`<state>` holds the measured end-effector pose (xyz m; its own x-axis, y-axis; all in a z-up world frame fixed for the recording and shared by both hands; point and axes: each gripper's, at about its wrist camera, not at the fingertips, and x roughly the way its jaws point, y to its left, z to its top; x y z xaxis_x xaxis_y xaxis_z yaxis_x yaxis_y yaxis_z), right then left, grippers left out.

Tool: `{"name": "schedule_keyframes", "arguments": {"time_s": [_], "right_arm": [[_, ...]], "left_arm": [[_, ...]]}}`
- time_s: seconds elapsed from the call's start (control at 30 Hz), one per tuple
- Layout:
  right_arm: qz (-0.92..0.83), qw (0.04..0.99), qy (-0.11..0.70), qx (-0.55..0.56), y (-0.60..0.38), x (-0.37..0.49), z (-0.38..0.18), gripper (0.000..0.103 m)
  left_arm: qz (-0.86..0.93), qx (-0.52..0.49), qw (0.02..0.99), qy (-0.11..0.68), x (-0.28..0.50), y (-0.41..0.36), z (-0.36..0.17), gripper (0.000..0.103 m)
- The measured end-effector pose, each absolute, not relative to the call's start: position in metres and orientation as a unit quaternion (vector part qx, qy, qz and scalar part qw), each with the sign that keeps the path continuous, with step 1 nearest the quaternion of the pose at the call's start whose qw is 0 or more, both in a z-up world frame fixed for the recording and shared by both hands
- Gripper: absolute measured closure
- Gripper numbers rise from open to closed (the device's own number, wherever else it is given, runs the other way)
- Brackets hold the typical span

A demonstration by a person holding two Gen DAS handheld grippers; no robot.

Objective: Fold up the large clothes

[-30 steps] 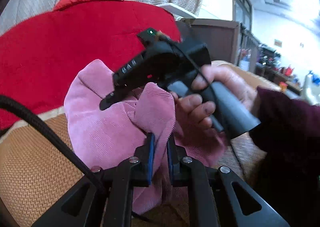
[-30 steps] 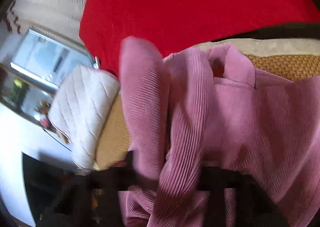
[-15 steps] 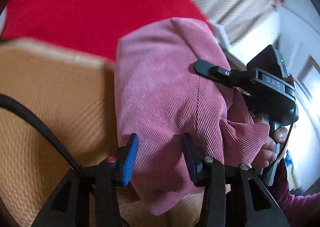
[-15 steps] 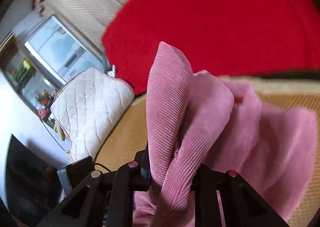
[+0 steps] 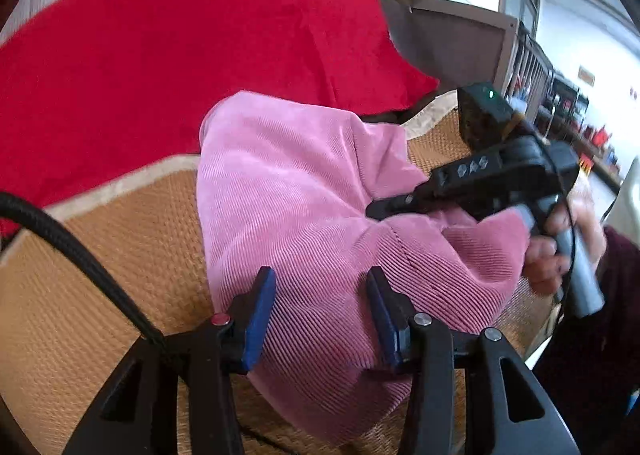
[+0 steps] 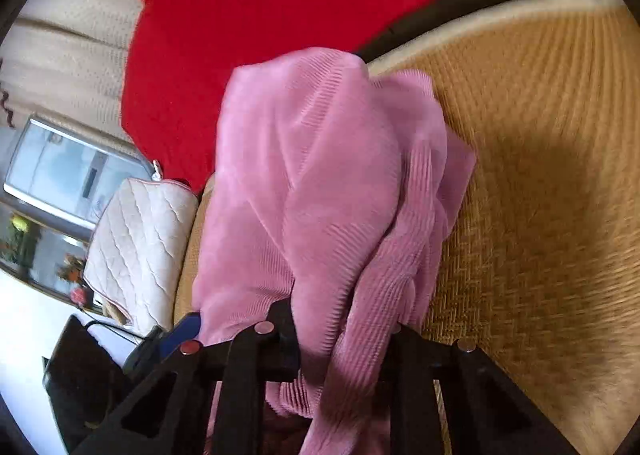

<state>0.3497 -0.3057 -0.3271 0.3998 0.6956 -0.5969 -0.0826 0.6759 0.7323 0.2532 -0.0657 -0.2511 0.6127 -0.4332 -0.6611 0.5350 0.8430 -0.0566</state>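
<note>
Pink corduroy garment (image 5: 304, 215) bunched on woven mat (image 5: 100, 255) nr red blanket (image 5: 180, 47). Left gripper (image 5: 320, 315) jaws opening, cloth between, unpressed. Right gripper (image 6: 340, 339) clamped on garment fold.

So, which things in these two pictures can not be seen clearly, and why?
- Right gripper, right wrist view: the pink garment bunched between its jaws covers the pads.
- Garment type: crumpled in both views, so sleeves or legs cannot be told.
- Hand on the right gripper, left wrist view: motion-blurred.
- Shelf items, left wrist view: too small and blurred.
</note>
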Motion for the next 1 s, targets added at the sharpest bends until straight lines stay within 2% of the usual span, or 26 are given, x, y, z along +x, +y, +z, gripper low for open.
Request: {"name": "schedule_keyframes", "arguments": {"time_s": [0.13,0.27,0.5,0.6,0.7,0.77,0.87,1.0], "right_arm": [[0.254,0.781,0.49,0.292,-0.315,0.352,-0.306,0.069],[0.225,0.82,0.459,0.259,-0.335,0.351,-0.275,0.069],[0.169,0.901,0.341,0.209,-0.34,0.357,-0.223,0.068],[0.194,0.874,0.402,0.19,-0.313,0.386,-0.244,0.07],[0.193,0.818,0.504,0.198,-0.292,0.428,-0.306,0.07],[0.194,0.813,0.502,0.224,-0.296,0.437,-0.313,0.071],[0.178,0.831,0.486,0.205,-0.298,0.426,-0.297,0.069],[0.171,0.866,0.431,0.189,-0.306,0.382,-0.254,0.068]], "left_arm": [[-0.264,0.083,0.898,0.343,0.243,-0.058,-0.261,0.055],[-0.262,0.082,0.899,0.342,0.244,-0.07,-0.259,0.054],[-0.248,0.087,0.908,0.326,0.239,-0.08,-0.267,0.051],[-0.237,0.092,0.914,0.316,0.232,-0.091,-0.268,0.05],[-0.234,0.095,0.915,0.316,0.233,-0.098,-0.271,0.05],[-0.228,0.107,0.915,0.315,0.23,-0.102,-0.273,0.05],[-0.232,0.1,0.914,0.318,0.227,-0.103,-0.266,0.049],[-0.215,0.036,0.924,0.315,0.218,-0.068,-0.247,0.041]]}}
